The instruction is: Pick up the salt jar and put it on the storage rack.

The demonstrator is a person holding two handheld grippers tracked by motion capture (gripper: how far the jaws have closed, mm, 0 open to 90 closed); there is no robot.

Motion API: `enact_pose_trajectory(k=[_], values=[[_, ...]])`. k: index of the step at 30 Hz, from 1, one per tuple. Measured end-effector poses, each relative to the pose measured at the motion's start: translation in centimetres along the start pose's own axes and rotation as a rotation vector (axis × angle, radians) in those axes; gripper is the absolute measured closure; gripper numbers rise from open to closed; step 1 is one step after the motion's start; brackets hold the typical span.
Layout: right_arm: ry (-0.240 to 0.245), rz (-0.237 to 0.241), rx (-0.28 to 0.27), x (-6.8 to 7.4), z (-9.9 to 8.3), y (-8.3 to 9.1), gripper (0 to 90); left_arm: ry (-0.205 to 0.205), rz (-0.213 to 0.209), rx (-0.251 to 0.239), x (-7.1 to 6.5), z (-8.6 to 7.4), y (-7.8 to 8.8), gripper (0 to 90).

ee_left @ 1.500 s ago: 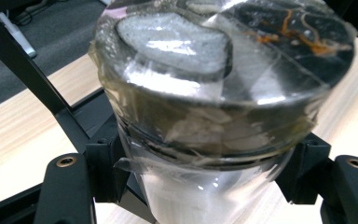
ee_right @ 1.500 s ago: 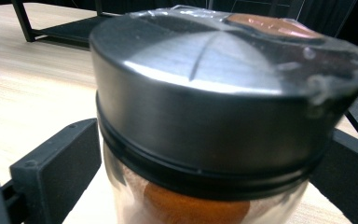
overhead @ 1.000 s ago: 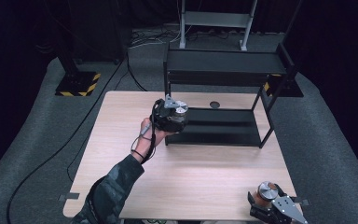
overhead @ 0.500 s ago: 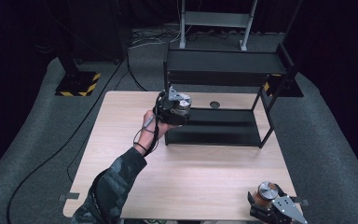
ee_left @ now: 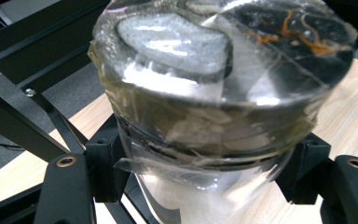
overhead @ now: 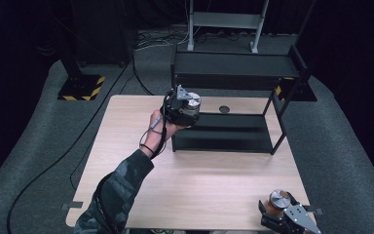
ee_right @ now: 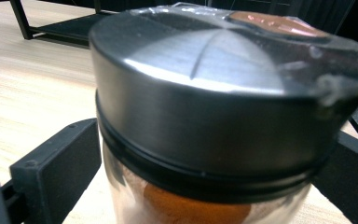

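In the high view my left gripper [overhead: 184,108] hovers at the left end of the black rack's lower shelf [overhead: 233,132], shut on a glass jar [overhead: 191,103] with a clear taped lid. The left gripper view has that jar [ee_left: 214,93] close up, held between the black jaws of the left gripper [ee_left: 205,172], with rack bars behind. At the table's near right corner, my right gripper [overhead: 285,219] is shut on a spice jar [overhead: 278,199] with a metal lid. In the right gripper view the spice jar [ee_right: 223,116] holds orange-brown powder, with the right gripper [ee_right: 200,186] clamped on its sides.
The black two-level rack has an upper shelf [overhead: 233,66] standing over the wooden table's [overhead: 199,185] far edge. A small dark round hole [overhead: 224,109] sits in the table behind the lower shelf. A striped stand base [overhead: 80,87] and cables lie on the floor at left.
My left gripper has carried the glass jar a little farther from the person, toward the rack's left end. The right gripper and its spice jar have stayed put.
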State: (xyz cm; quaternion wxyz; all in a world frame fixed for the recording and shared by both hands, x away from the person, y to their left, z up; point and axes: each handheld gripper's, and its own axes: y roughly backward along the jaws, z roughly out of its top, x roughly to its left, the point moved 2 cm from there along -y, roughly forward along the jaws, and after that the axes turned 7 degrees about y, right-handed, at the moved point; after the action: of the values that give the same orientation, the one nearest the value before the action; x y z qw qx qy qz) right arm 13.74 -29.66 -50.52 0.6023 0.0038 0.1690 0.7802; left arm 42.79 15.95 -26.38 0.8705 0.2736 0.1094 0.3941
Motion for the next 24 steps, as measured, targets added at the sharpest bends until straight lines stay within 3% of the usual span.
enact_pose_trajectory(k=[24], values=[[0.0,0.001,0.003,0.0,0.1,0.0,0.0,-0.013,0.012,-0.016,0.4,1.5,1.1,30.8]])
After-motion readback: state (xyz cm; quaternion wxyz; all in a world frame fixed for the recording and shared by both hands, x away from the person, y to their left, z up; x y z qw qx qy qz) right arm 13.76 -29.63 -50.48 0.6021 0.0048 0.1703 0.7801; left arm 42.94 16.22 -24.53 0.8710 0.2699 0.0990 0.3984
